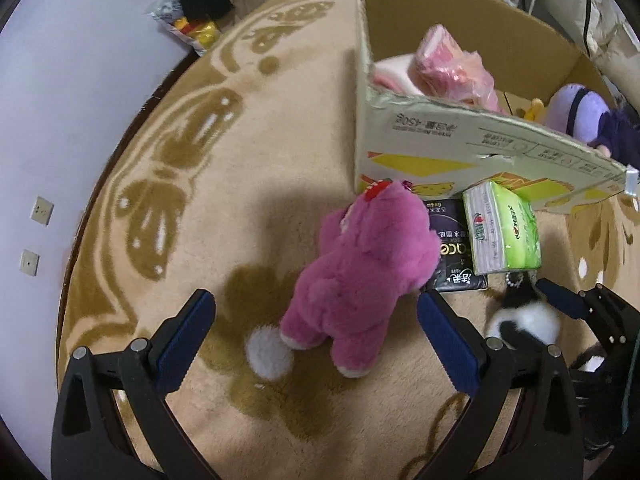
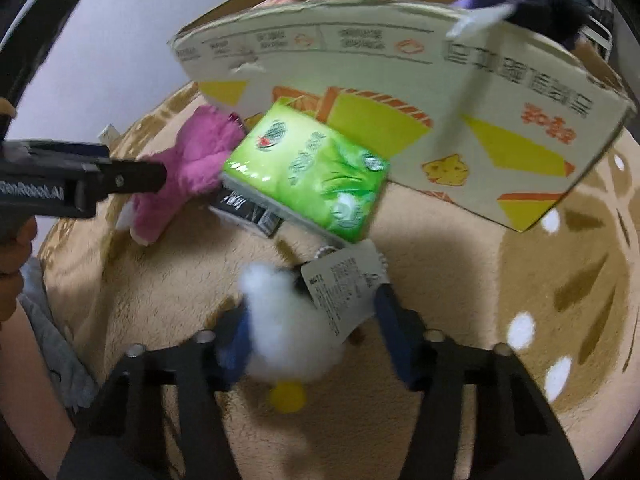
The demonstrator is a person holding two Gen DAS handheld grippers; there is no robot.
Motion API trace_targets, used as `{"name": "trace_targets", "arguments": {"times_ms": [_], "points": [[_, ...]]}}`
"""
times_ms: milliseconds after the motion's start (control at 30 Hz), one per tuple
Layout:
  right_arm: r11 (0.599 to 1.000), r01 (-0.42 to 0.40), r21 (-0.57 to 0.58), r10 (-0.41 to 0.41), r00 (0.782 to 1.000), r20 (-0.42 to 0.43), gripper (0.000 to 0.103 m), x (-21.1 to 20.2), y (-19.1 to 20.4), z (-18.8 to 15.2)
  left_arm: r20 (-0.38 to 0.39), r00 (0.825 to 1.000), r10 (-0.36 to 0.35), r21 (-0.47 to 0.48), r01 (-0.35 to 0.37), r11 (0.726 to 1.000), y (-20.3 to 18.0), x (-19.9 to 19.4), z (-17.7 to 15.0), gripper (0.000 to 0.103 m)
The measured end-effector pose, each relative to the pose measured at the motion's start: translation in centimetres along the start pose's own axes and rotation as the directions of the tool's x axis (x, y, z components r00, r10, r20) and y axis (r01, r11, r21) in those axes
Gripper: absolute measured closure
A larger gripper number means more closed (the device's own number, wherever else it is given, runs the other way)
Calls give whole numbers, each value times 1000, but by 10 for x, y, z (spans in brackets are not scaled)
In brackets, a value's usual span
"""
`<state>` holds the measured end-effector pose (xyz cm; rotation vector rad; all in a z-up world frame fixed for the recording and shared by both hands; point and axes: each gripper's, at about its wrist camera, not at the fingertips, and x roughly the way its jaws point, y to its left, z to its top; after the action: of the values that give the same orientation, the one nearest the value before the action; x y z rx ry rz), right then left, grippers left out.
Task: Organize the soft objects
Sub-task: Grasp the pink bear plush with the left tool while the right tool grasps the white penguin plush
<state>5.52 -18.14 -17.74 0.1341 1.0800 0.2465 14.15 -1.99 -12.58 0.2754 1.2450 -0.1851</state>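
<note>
A pink plush bear (image 1: 360, 276) lies on the beige rug, head toward a cardboard box (image 1: 480, 148). My left gripper (image 1: 316, 316) is open, its fingers on either side of the bear's rear and apart from it. A black-and-white plush toy (image 2: 288, 320) with a paper tag (image 2: 344, 288) lies between the fingers of my right gripper (image 2: 312, 324), which is open around it; it also shows in the left wrist view (image 1: 520, 320). A green tissue pack (image 2: 308, 172) rests on a dark packet (image 1: 452, 256) by the box.
The box holds pink soft items (image 1: 448, 68) and a purple plush (image 1: 580, 112). The patterned rug (image 1: 200, 160) spreads left to a white wall (image 1: 60, 100). A bagged yellow toy (image 1: 192, 28) lies at the rug's far edge.
</note>
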Motion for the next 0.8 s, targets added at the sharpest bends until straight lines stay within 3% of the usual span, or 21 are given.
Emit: {"name": "trace_targets", "arguments": {"times_ms": [133,233,500,633,800], "points": [[1000,-6,16,5,1000,14,60,-4,-7,1,-21,999,-38,19,38,999,-7,9,5,3],[1000,10,1,-10,999,44,69,-9,-4,3,-36,999,-24,33,25,999,-12,17,7,3],[999,-10,32,8,997,73,76,-19,-11,8,-110,994,-24,10,25,1000,-8,43,11,3],[999,-12,44,7,995,104,89,-29,-22,17,-116,993,-17,13,19,1000,-9,52,13,3],[995,-37,87,28,994,102,88,-26,-34,20,-99,995,-8,22,10,1000,-16,60,17,3]]}}
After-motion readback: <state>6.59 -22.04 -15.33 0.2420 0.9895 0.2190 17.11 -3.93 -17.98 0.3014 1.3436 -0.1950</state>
